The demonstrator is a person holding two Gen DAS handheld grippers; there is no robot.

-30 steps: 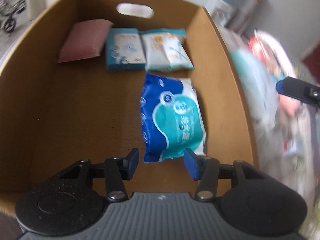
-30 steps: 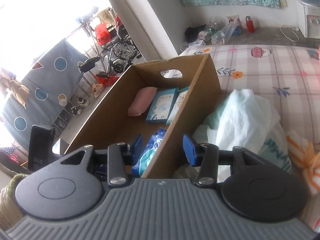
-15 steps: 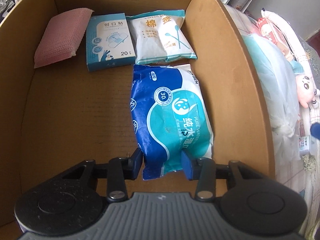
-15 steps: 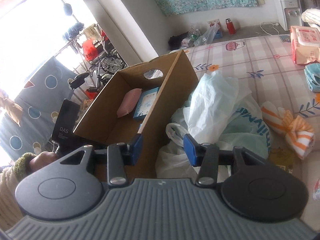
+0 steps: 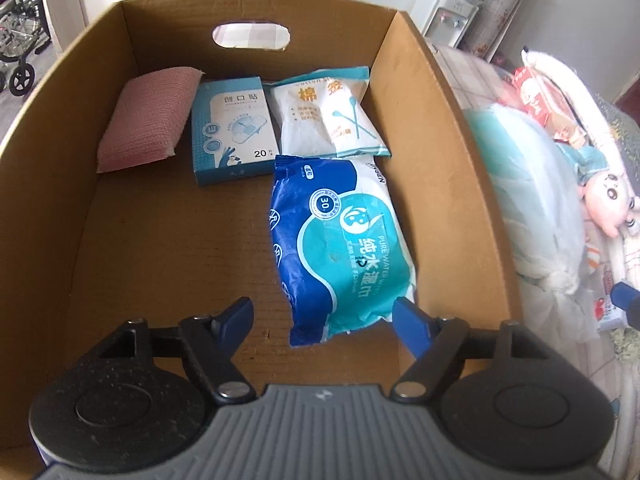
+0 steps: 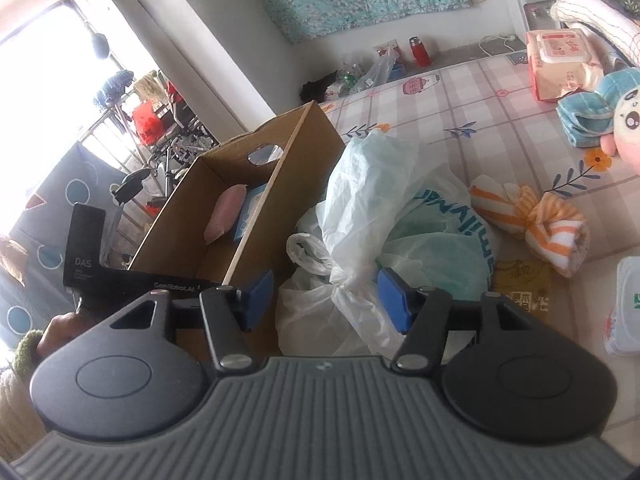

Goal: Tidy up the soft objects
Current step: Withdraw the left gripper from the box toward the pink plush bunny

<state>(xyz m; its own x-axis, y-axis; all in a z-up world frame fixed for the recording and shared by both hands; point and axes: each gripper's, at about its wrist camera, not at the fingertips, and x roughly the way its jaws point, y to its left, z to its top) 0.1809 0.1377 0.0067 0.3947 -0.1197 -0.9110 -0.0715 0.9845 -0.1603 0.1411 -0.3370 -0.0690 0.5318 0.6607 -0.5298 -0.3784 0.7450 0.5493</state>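
Four items line my cardboard box (image 5: pixel 436 184); left gripper (image 5: pixel 324 314) jaws, just opening, released the wipes pack (image 5: pixel 340 240) beside its row; right gripper (image 6: pixel 326 294) jaws, also just widening, empty, frame the plastic bags (image 6: pixel 372 200).

Left tongs (image 5: pixel 324 316), jaws just opened, hang over the wet-wipes pack (image 5: pixel 340 248) lying in the cardboard box (image 5: pixel 168 248)

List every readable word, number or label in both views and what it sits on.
"PURE WATER" and "30": blue wipes pack in the cardboard box; its smaller print is too blurred.
"20": teal carton; Chinese heading too small to be sure.
Cotton swab bag: orange Chinese characters, fine print unreadable.
"DAS": black handle of the left tool.
Plastic bag: teal lettering upside down, unreadable.
Pink wipes pack: print blurred.
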